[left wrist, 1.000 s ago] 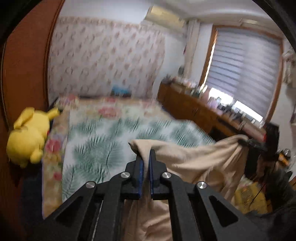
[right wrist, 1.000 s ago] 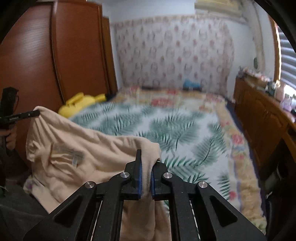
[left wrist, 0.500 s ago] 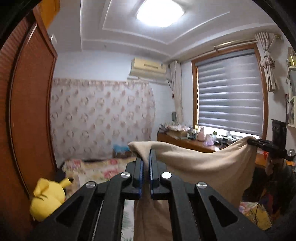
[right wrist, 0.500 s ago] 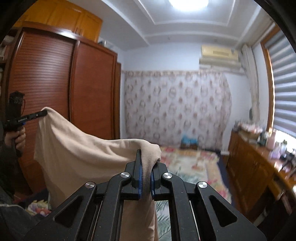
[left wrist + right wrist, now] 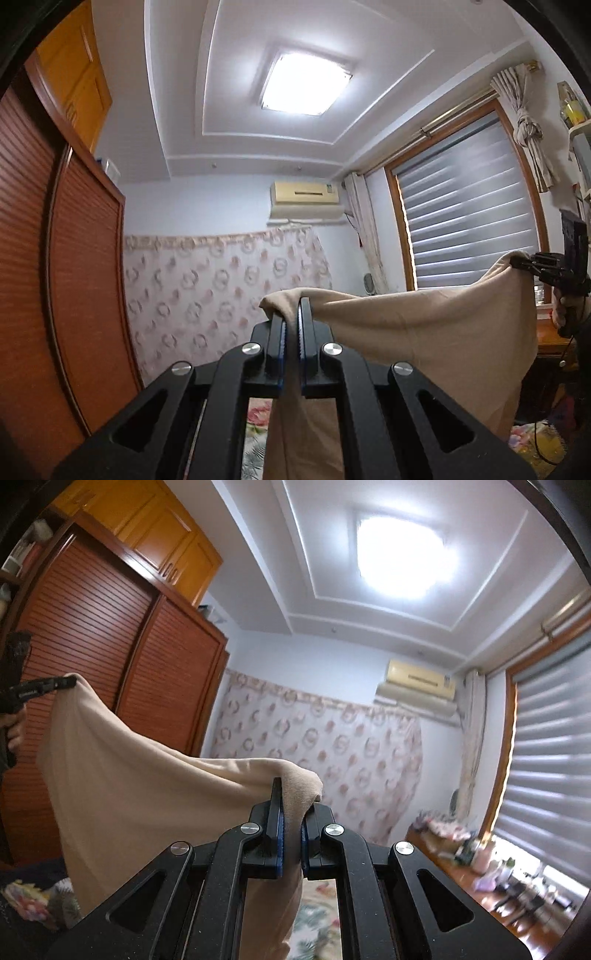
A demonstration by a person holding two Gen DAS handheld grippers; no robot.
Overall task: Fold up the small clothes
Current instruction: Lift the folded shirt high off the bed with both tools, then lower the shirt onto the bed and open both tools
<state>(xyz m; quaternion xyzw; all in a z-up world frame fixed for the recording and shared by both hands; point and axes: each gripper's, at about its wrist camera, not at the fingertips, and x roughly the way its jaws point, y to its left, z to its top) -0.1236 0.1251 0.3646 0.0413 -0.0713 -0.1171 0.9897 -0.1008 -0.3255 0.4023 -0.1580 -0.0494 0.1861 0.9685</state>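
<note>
A beige garment (image 5: 424, 332) hangs in the air, stretched between both grippers. My left gripper (image 5: 293, 314) is shut on one top corner, with the cloth draped down between its fingers. My right gripper (image 5: 293, 801) is shut on the other top corner of the beige garment (image 5: 147, 794). In the left wrist view the right gripper (image 5: 517, 263) shows at the far right, pinching the cloth. In the right wrist view the left gripper (image 5: 70, 681) shows at the far left, held by a hand (image 5: 13, 727). The garment's lower part is hidden behind the fingers.
A tall wooden wardrobe (image 5: 110, 635) stands on the left. The floral bed cover (image 5: 317, 908) lies far below. A wooden sideboard with several small items (image 5: 498, 871) runs under the window blind (image 5: 465, 229). An air conditioner (image 5: 304, 197) hangs on the back wall.
Both grippers have risen high above the bed with the garment held between them. The views swung from the bed up to the ceiling and walls. The cloth now hangs free.
</note>
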